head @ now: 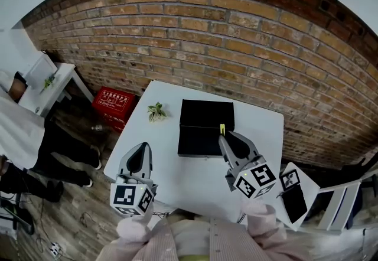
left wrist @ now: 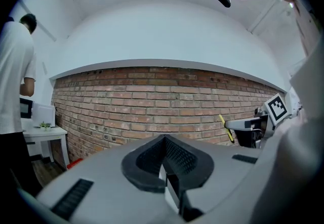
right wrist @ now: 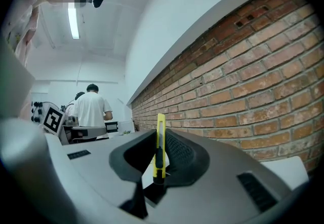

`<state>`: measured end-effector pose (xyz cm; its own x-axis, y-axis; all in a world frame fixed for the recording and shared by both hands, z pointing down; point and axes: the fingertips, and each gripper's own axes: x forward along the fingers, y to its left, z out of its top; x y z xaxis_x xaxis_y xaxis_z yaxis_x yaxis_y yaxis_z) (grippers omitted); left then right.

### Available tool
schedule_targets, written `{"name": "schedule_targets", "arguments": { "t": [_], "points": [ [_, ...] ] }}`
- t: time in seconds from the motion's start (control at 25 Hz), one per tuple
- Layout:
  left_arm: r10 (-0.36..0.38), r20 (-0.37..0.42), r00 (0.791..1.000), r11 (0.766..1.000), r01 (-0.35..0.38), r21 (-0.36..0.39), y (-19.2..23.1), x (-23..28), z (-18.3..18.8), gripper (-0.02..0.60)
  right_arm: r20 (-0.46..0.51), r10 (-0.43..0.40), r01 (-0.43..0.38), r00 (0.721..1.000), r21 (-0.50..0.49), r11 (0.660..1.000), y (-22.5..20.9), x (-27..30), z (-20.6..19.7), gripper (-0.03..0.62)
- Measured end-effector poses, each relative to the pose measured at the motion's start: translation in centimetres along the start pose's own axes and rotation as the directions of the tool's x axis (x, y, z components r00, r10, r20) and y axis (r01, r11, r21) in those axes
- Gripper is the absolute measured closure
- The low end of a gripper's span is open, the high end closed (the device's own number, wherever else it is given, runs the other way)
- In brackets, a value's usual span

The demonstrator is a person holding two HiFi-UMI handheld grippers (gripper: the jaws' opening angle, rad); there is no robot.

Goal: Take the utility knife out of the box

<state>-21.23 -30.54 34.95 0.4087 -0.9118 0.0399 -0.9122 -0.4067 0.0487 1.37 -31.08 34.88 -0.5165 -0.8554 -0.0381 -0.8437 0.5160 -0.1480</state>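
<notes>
An open black box (head: 205, 130) lies on the white table (head: 177, 177) near the brick wall. My right gripper (head: 227, 137) hovers over the box's front right corner, shut on a yellow utility knife (head: 222, 129). In the right gripper view the utility knife (right wrist: 160, 147) stands upright, pinched between the black pads (right wrist: 177, 154), its tip poking above them. My left gripper (head: 142, 149) is held over the table's left front part, apart from the box, its jaws shut with nothing between them. In the left gripper view, that gripper (left wrist: 164, 139) points at the wall, with the knife (left wrist: 226, 127) at the right.
A small green plant (head: 156, 111) sits on the table left of the box. A red crate (head: 114, 103) and a white side table (head: 50, 85) stand on the floor at the left, next to a person (head: 23, 136). A white chair (head: 331, 201) is at the right.
</notes>
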Motion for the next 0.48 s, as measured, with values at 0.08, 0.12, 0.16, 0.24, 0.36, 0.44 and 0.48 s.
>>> {"name": "schedule_targets", "arguments": {
  "t": [0.08,0.12,0.16,0.24,0.36,0.44,0.48],
  "points": [
    [0.005,-0.001,1.000,1.000,-0.005,-0.002,0.2,-0.1,-0.1,0.589,-0.004,-0.003,0.003,1.000,-0.004,1.000,-0.1,-0.2,-0.2,0.539],
    [0.009,-0.002,1.000,1.000,-0.009,-0.003,0.3,-0.2,-0.1,0.589,-0.006,-0.005,0.005,1.000,-0.005,1.000,-0.2,-0.2,-0.3,0.539],
    [0.013,-0.002,1.000,1.000,-0.013,-0.003,0.4,-0.3,0.0,0.589,-0.008,-0.008,0.007,1.000,-0.006,1.000,-0.3,-0.3,-0.3,0.539],
    [0.021,-0.005,1.000,1.000,-0.021,-0.003,0.7,-0.4,0.0,0.589,-0.012,-0.012,0.012,1.000,-0.006,1.000,-0.4,-0.4,-0.4,0.539],
    [0.032,-0.008,0.999,0.999,-0.032,-0.004,1.2,-0.5,-0.1,0.589,-0.016,-0.020,0.019,1.000,-0.006,1.000,-0.5,-0.4,-0.5,0.539],
    [0.036,-0.009,0.999,0.999,-0.036,-0.005,1.3,-0.5,-0.2,0.589,-0.016,-0.023,0.023,1.000,-0.005,1.000,-0.6,-0.4,-0.6,0.539],
    [0.038,-0.009,0.999,0.999,-0.038,-0.005,1.4,-0.5,-0.2,0.589,-0.016,-0.024,0.024,1.000,-0.005,1.000,-0.6,-0.4,-0.6,0.539]
  ]
}}
